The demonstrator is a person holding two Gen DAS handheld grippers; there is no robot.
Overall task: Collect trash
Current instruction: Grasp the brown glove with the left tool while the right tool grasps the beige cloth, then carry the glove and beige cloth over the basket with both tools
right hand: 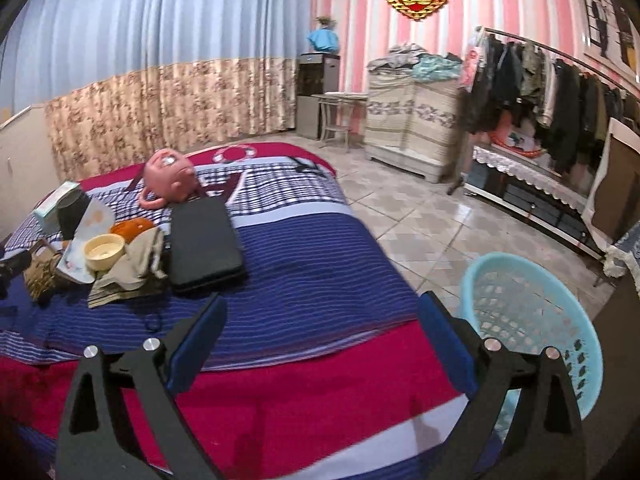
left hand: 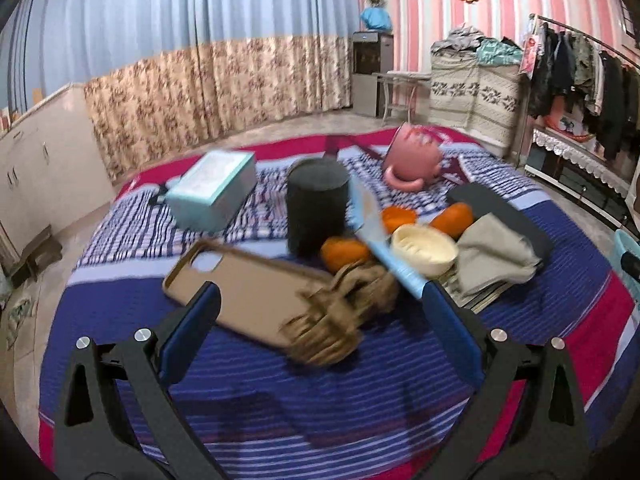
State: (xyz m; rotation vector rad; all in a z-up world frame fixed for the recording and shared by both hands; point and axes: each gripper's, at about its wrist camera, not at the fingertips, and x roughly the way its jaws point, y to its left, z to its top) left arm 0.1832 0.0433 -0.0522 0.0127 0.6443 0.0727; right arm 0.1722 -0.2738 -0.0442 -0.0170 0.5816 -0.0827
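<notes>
Left claw (left hand: 320, 300): spread wide, released, nothing between its 2 blue pads. Aimed down at the clutter on the bed (left hand: 360, 400), presumably to pick the next piece of rubbish.

Left to right in the left view:
- Boxed carton (left hand: 212, 190) at 10 o'clock, apparently a keeper.
- Tan phone case (left hand: 240, 296) lying flat, hollow side up, at centre.
- Dark cylinder (left hand: 317, 208) upright at 12 o'clock.
- Brown crumpled wad (left hand: 340, 320) touching the case; blurred, likely trash.
- Orange peel pieces (left hand: 344, 252) and cream bowl (left hand: 424, 246) clustered at 1 o'clock, with a blue wrapper (left hand: 380, 236) leaning across.
- Folded cloth (left hand: 496, 256) at 2 o'clock.

Right claw (right hand: 320, 320): released, 2 pads wide apart, empty, over the bed edge.
Blue basket (right hand: 532, 320) on the floor at 4 o'clock in the right view, close to the bed; evidently set there to receive the trash.
</notes>
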